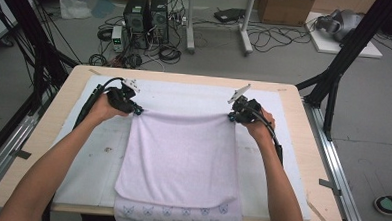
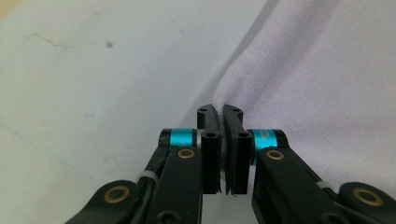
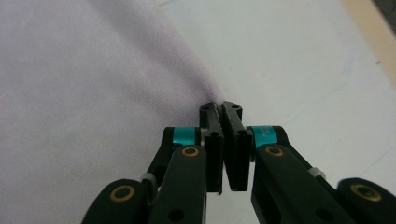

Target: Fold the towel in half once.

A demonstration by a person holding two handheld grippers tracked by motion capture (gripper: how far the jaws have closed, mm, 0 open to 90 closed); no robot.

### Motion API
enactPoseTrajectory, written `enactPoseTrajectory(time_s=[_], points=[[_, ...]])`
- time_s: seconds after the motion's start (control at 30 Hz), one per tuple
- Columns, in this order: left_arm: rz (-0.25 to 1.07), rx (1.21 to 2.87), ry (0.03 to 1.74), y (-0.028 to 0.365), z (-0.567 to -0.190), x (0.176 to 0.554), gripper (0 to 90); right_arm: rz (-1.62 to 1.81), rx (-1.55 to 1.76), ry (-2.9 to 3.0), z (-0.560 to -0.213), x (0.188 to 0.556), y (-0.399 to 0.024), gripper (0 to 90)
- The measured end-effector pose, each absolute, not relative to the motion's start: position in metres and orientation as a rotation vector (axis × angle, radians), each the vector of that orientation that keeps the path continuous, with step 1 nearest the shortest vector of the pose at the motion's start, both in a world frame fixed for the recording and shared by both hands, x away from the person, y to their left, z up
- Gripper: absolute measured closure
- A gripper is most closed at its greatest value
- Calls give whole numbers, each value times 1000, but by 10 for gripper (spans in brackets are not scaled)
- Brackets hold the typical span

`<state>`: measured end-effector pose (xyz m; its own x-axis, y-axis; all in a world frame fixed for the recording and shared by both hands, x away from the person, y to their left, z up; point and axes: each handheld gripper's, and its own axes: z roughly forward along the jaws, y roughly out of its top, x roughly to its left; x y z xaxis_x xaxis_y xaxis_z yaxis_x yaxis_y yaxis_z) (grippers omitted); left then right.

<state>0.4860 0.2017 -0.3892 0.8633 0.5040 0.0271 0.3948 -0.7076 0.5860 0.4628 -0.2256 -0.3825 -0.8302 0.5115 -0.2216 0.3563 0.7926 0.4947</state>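
Note:
A pale lilac towel (image 1: 179,157) lies spread on the white mat (image 1: 94,151), its near hem with small cat prints hanging over the table's front edge. My left gripper (image 1: 138,109) is shut on the towel's far left corner, and my right gripper (image 1: 231,116) is shut on its far right corner. The far edge runs taut between them. In the left gripper view the black jaws pinch the towel (image 2: 317,84) corner at my left gripper (image 2: 221,112). In the right gripper view the towel (image 3: 93,93) corner is clamped in my right gripper (image 3: 220,109).
The wooden table (image 1: 302,145) carries the mat with bare strips along its sides. Beyond the far edge the floor holds computer towers (image 1: 148,18), tangled cables and cardboard boxes (image 1: 286,7). Black frame legs (image 1: 336,71) stand at the right and left.

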Motion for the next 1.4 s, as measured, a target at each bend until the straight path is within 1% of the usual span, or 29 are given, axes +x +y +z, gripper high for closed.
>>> enactPoseTrajectory(time_s=[0.17,0.37,0.4,0.5,0.6,0.67,0.8,0.83,0.87,0.9,0.93,1.0,1.03,1.17,1.27,1.4], points=[[293,2432,673,200,-375,505,863,642,671,2585,-372,477,-224,879],[353,2430,640,194,-361,525,862,657,718,2508,-362,490,-232,879],[364,2398,654,194,-360,527,863,667,733,2491,-360,493,-233,879],[357,2424,650,194,-353,539,862,677,761,2474,-353,505,-234,879],[376,2401,633,193,-344,548,863,660,746,2452,-344,518,-230,878],[391,2394,629,194,-346,554,863,689,765,2439,-343,525,-231,878],[332,2426,582,192,-366,556,852,702,817,2480,-355,533,-234,868],[331,2430,581,191,-370,555,825,717,822,2504,-359,534,-234,848],[337,2424,589,190,-373,554,730,727,816,2519,-362,534,-234,784],[322,2411,591,189,-376,553,629,732,824,2511,-364,532,-234,697],[310,2409,586,189,-376,551,567,756,843,2512,-366,531,-235,661],[284,2388,543,191,-375,543,477,809,845,2530,-366,528,-239,595],[288,2382,525,192,-373,539,450,835,849,2537,-364,524,-240,545],[294,2320,449,199,-364,509,333,920,787,2589,-356,504,-244,457],[281,2295,387,208,-360,482,266,1003,724,2628,-352,486,-246,404],[251,2303,308,220,-357,449,238,1046,608,2712,-349,452,-248,331]])
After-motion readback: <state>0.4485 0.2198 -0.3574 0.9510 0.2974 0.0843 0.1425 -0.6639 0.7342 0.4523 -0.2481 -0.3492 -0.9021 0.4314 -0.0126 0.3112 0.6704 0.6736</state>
